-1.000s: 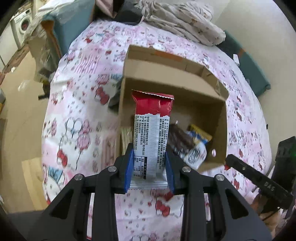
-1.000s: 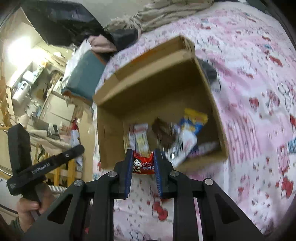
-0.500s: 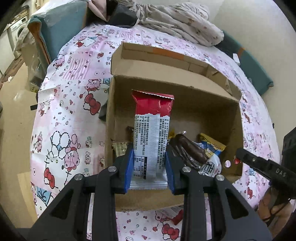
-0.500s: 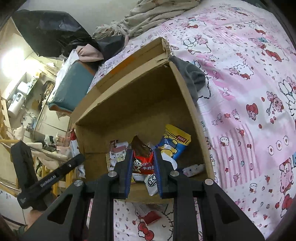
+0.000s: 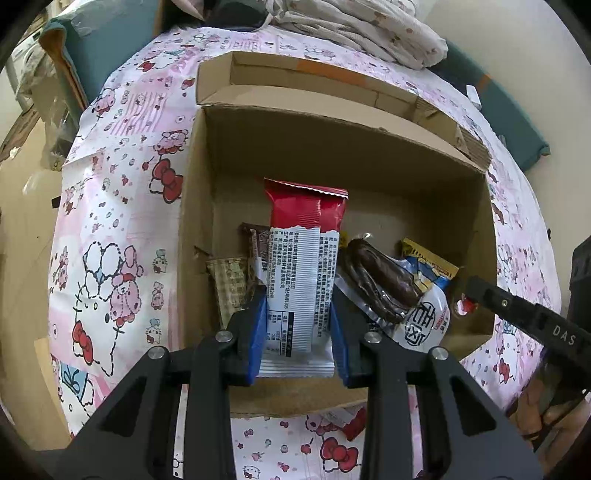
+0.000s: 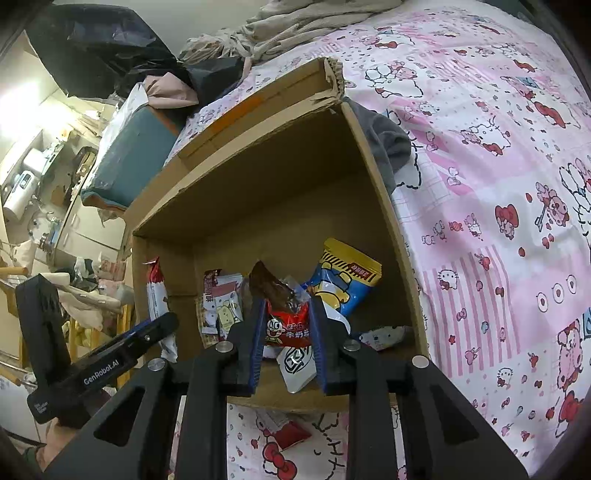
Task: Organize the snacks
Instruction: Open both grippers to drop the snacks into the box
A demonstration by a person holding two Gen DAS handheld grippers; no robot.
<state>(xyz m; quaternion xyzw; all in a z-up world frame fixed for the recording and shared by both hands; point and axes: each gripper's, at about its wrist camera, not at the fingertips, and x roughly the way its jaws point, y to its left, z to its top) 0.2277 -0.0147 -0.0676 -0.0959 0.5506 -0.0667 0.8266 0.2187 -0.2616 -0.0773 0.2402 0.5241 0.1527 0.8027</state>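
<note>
- Left wrist view showed the left gripper clamped on a red-and-white snack packet, held upright over the open cardboard box.
- The box sat on a bed with a pink cartoon bedsheet.
- Inside the box lay a dark brown snack, a blue-and-yellow packet and a beige checked packet.
- Right wrist view showed the right gripper closed on a small red packet, at the near edge of the box, just above the snacks inside.
- A grey cloth lay against the box's outer wall.
- A heap of bedding lay on the bed beyond the box.
</note>
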